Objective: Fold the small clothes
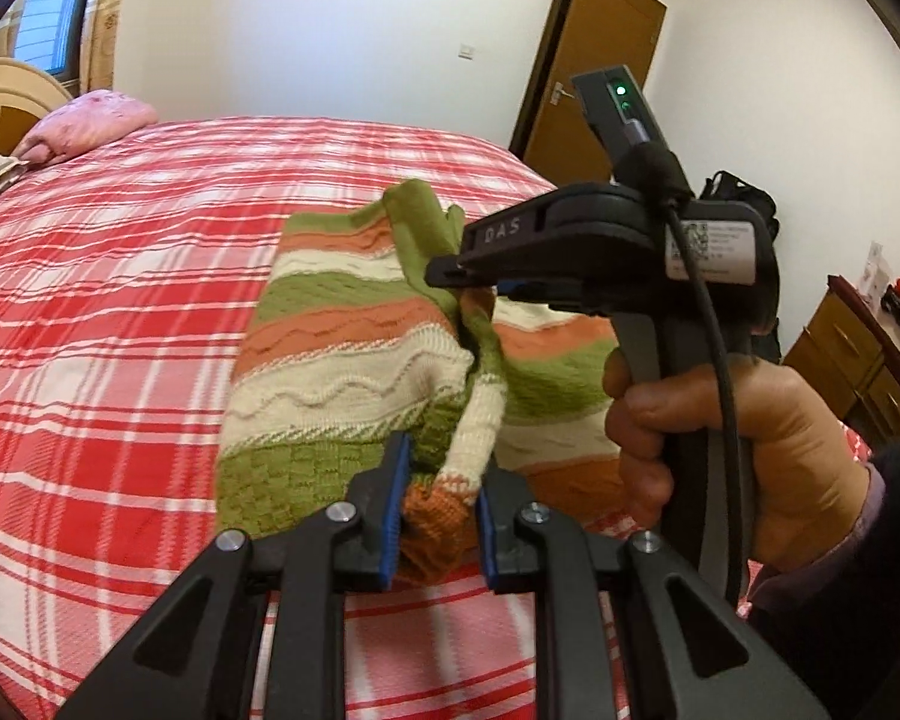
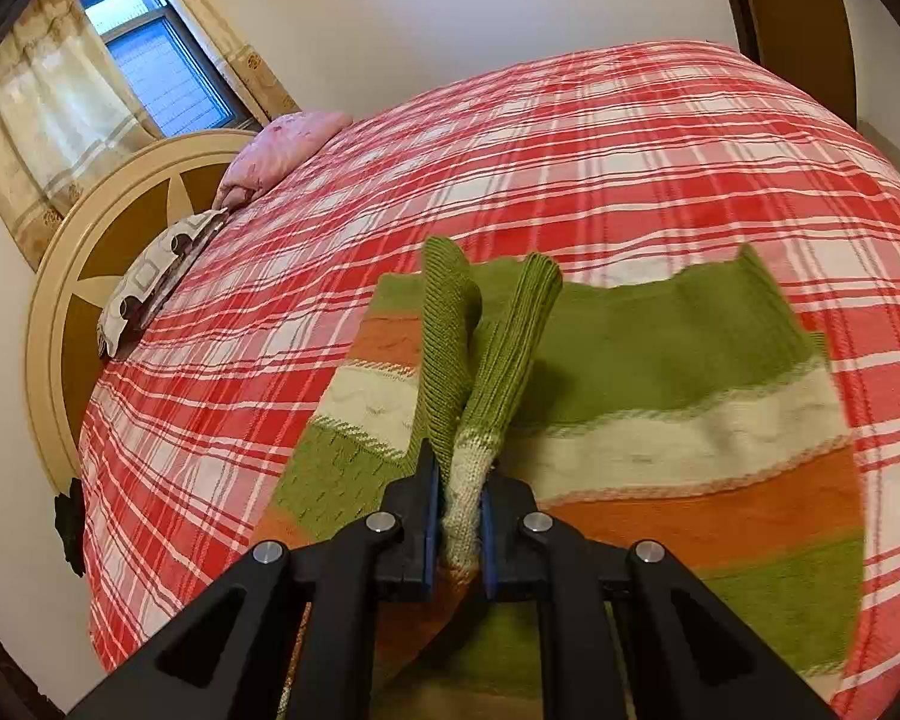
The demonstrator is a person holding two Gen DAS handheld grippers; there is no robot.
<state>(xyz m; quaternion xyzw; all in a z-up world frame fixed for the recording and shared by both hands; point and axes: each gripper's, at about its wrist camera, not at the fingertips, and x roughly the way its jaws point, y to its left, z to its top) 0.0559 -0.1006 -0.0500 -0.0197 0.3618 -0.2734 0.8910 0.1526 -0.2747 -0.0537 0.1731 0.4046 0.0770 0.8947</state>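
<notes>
A small knitted sweater [image 1: 354, 354] with green, orange and cream stripes lies on the red plaid bed [image 1: 120, 300]. My left gripper [image 1: 438, 510] has its jaws around the orange and cream end of a sleeve, with a gap at each pad. My right gripper [image 1: 450, 273], held in a hand, pinches the green part of the same sleeve higher up. In the right wrist view my right gripper [image 2: 457, 525] is shut on the cream part of the sleeve [image 2: 480, 372], which stands up over the sweater body [image 2: 660, 396].
A pink pillow [image 1: 90, 126] and a patterned pillow [image 2: 156, 276] lie by the round headboard [image 2: 90, 252]. A brown door [image 1: 594, 66] is at the back right. A wooden dresser [image 1: 852, 354] stands at the right.
</notes>
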